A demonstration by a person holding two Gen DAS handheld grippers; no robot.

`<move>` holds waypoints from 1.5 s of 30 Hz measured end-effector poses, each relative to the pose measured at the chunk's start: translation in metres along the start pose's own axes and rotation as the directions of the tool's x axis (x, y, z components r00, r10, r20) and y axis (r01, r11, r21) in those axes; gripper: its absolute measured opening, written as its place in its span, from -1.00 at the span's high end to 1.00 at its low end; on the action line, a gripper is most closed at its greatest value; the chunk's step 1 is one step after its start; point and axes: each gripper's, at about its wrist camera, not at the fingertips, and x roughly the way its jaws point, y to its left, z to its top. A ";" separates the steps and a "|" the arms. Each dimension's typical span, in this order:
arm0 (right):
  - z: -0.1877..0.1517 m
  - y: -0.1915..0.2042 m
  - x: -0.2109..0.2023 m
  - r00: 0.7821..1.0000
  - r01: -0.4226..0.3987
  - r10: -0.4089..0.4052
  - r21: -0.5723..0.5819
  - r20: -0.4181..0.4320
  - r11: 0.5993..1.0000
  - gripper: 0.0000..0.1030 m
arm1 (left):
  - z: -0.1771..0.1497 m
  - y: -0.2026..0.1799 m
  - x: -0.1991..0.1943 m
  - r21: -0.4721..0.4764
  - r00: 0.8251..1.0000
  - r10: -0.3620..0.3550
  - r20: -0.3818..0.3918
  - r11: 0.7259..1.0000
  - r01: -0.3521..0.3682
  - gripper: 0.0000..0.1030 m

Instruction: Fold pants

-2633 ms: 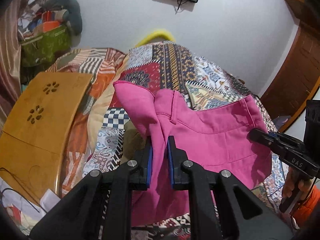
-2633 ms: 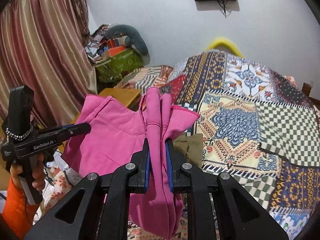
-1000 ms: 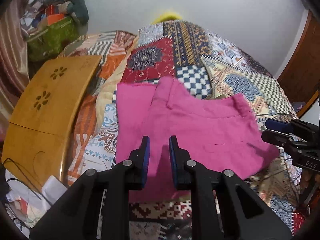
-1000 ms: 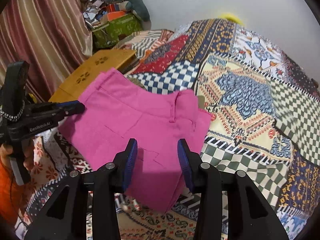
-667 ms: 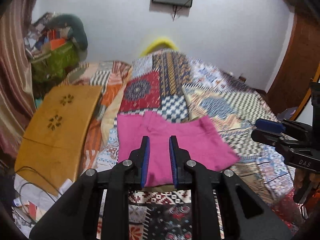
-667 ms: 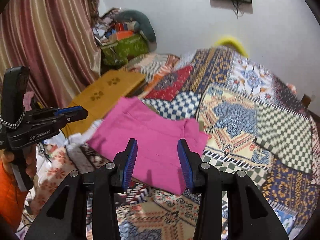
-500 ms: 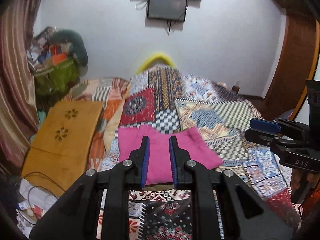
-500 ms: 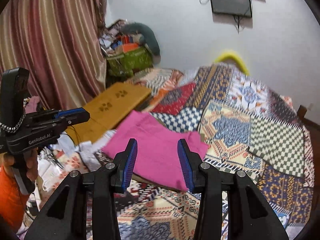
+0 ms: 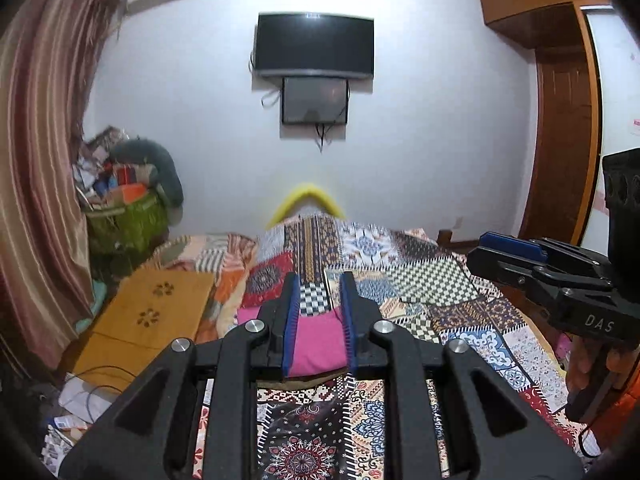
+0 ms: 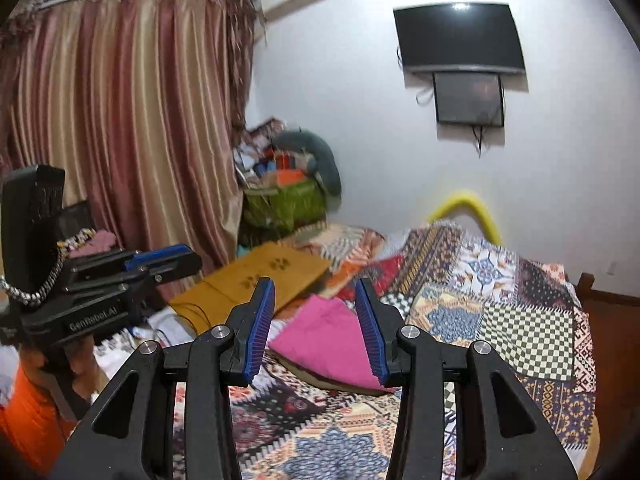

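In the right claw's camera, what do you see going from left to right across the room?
Left claw → curtain → green bag → pink pants → TV → checkered patch.

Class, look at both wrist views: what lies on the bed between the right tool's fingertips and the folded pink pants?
Only bare patchwork quilt; nothing else lies between the right tool and the pink pants. The right wrist view shows it best.
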 end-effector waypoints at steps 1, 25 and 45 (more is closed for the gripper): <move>0.000 0.003 -0.007 1.000 -0.001 0.001 0.000 0.014 1.000 0.26 | 0.000 -0.003 -0.008 0.001 1.000 0.003 0.016 1.000 -0.003 0.38; -0.009 0.033 -0.071 0.983 0.046 -0.051 0.034 0.175 0.998 -0.74 | -0.009 -0.024 -0.083 -0.001 0.984 0.047 0.170 0.999 -0.048 -0.82; -0.016 0.030 -0.076 0.982 0.082 -0.088 0.038 0.165 0.996 -1.00 | -0.013 -0.026 -0.082 -0.009 0.982 0.048 0.182 0.999 -0.047 -0.91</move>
